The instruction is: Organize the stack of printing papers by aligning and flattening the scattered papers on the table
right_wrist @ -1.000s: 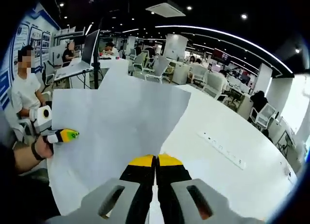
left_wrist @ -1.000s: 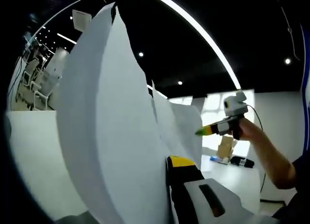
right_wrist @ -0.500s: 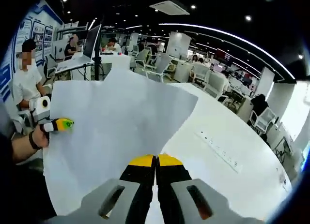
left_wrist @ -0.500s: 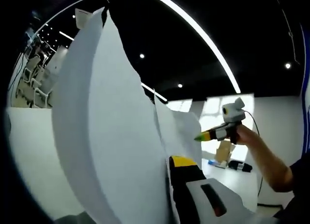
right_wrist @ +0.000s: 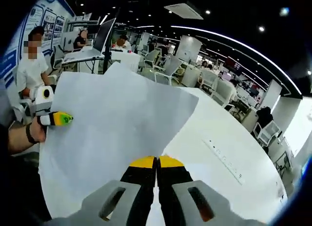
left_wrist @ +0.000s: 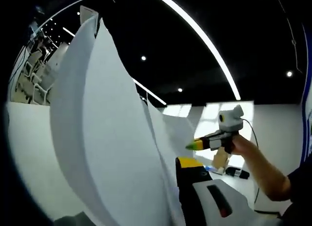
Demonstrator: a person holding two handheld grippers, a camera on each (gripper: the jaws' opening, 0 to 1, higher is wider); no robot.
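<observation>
Both grippers, left (right_wrist: 66, 119) and right (right_wrist: 156, 161), clamp opposite edges of the papers (right_wrist: 117, 123), lifted above the table (right_wrist: 234, 153).

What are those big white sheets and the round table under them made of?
The white sheets look like thin matte printer paper: they bow and curl where the right claw pinches them. The table seems to be a hard, smooth white laminate or painted board with a faint sheen; its exact material is unclear.

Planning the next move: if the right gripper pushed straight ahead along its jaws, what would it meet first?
The right gripper is shut on the paper, which spreads straight ahead; beyond it, probably the white table.
</observation>
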